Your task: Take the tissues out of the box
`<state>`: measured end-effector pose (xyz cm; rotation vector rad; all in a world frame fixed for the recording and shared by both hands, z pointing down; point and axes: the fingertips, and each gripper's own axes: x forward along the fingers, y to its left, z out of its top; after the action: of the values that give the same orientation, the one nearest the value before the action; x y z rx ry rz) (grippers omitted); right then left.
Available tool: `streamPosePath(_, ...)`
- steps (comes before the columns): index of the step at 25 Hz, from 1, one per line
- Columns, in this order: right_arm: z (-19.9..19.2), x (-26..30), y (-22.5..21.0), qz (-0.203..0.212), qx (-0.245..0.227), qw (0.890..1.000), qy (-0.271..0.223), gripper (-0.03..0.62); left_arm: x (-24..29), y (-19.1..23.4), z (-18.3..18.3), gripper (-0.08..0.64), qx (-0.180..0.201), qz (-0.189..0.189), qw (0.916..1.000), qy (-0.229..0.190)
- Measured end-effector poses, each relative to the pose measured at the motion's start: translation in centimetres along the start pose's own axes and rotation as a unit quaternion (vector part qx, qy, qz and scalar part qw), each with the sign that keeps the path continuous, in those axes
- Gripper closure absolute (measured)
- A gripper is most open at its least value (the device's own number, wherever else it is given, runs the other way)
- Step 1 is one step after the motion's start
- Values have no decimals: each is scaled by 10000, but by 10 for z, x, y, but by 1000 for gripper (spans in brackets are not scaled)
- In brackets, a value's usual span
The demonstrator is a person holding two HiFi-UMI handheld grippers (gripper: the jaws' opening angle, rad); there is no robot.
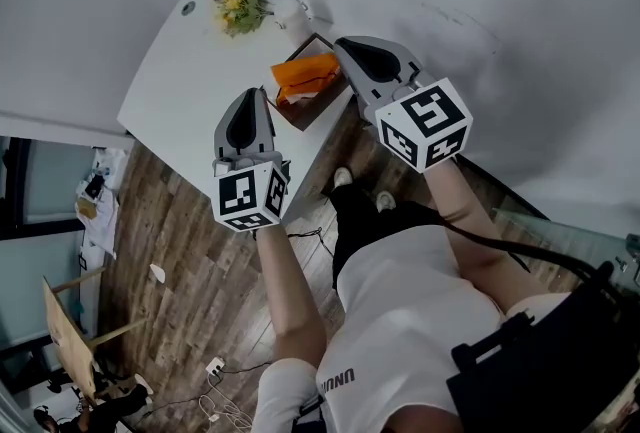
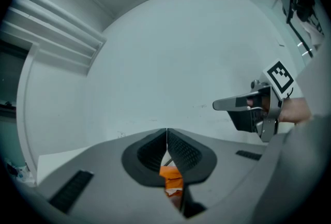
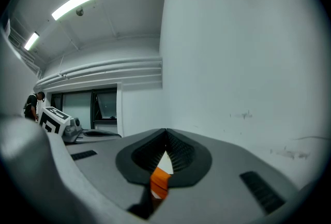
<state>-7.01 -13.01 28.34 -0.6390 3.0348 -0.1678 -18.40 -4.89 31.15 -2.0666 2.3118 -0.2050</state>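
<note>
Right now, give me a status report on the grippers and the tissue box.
Left gripper shut, empty. Right gripper shut, empty. Orange tissues in box, untouched. Flowers stand near box.

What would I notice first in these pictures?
The bright orange tissue pack jumps out first, sitting in a brown box at the edge of the white table. The left gripper and right gripper hover on either side of it, both shut. Yellow flowers sit at the table's far end.

We are holding the right gripper [image 3: 165,133] with jaws meeting, orange tissues [image 3: 160,180] showing through the gap beneath, left gripper [image 3: 55,122] sitting at left, white wall [image 3: 248,62] filling the right.
</note>
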Motion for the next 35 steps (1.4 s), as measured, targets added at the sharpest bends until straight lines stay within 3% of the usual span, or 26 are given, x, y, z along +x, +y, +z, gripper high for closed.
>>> streamPosePath(9, -5, 21, -14, -148, 49, 9999, 57, 572, 22, 13, -12, 545, -26, -194, 9998, 89)
streamPosePath(30, -22, 64, -62, -754, 180, 9969, 122, 572, 79, 22, -45, 541, -23, -1317, 9904, 410)
streamPosePath(35, -27, 70, -68, -856, 193, 9960, 187, 572, 87, 25, -54, 514, -31, -1531, 9866, 557)
